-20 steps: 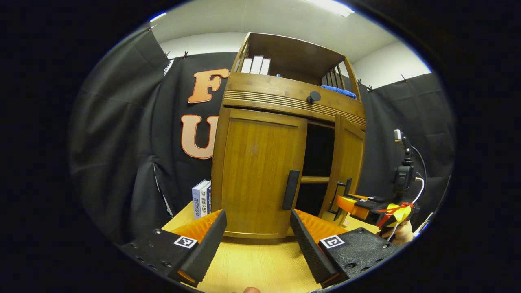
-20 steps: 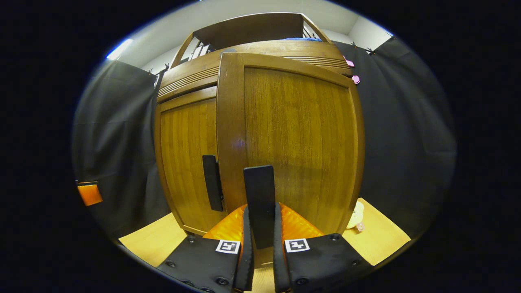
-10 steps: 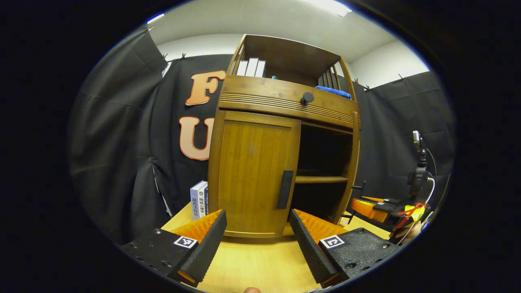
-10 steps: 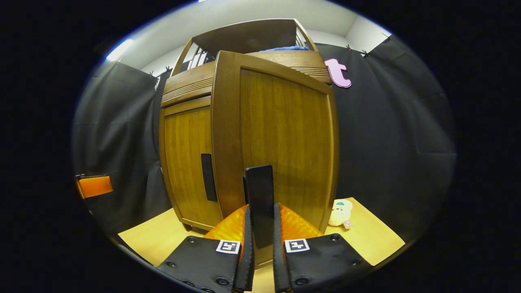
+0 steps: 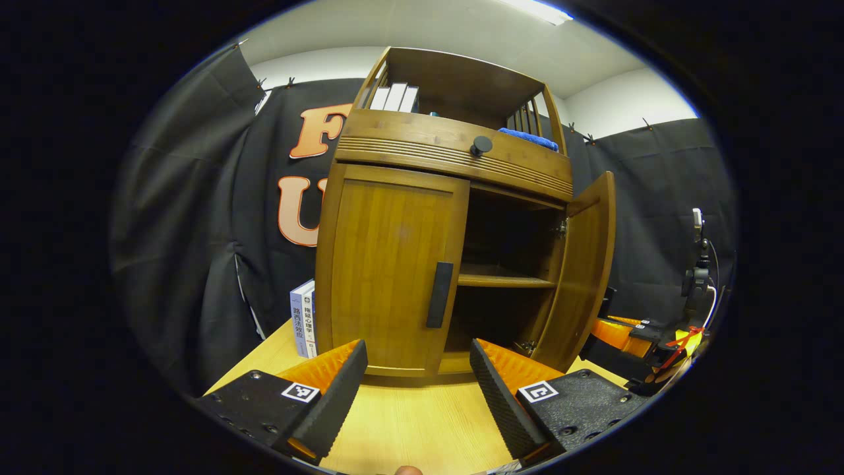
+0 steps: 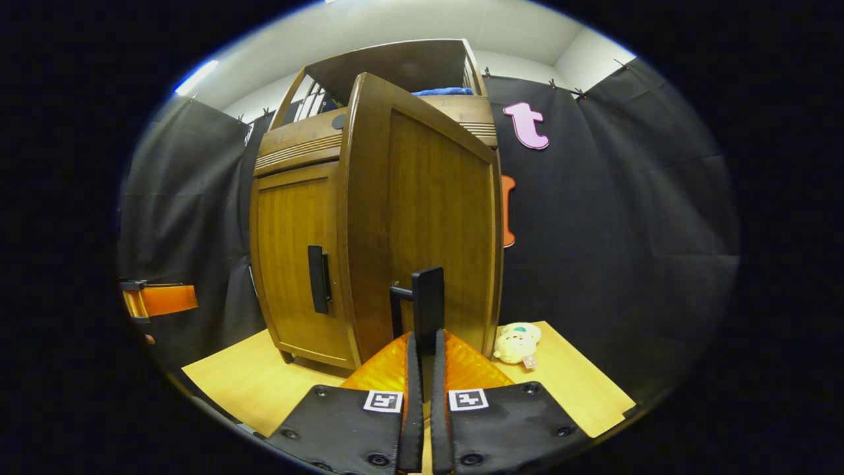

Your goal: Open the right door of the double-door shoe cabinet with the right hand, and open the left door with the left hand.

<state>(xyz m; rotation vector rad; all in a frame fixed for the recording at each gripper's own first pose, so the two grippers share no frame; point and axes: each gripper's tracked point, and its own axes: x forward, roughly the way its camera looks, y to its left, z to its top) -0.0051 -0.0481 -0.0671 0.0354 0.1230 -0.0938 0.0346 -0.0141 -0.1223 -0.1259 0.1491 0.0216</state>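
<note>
Both doors differ: right tongs (image 6: pixel 422 349) pinch the open right door's handle (image 6: pixel 427 305); left tongs (image 5: pixel 417 379), spread, face the closed left door (image 5: pixel 389 277).

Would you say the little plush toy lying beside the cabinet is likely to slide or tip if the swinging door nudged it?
The plush toy looks soft and light, so it would probably slide or flop rather than resist. It lies on smooth tabletop, so little would hold it.

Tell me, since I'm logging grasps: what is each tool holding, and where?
Right tool grips the right door's handle at its lower end. Left tool is open, holding nothing.
</note>
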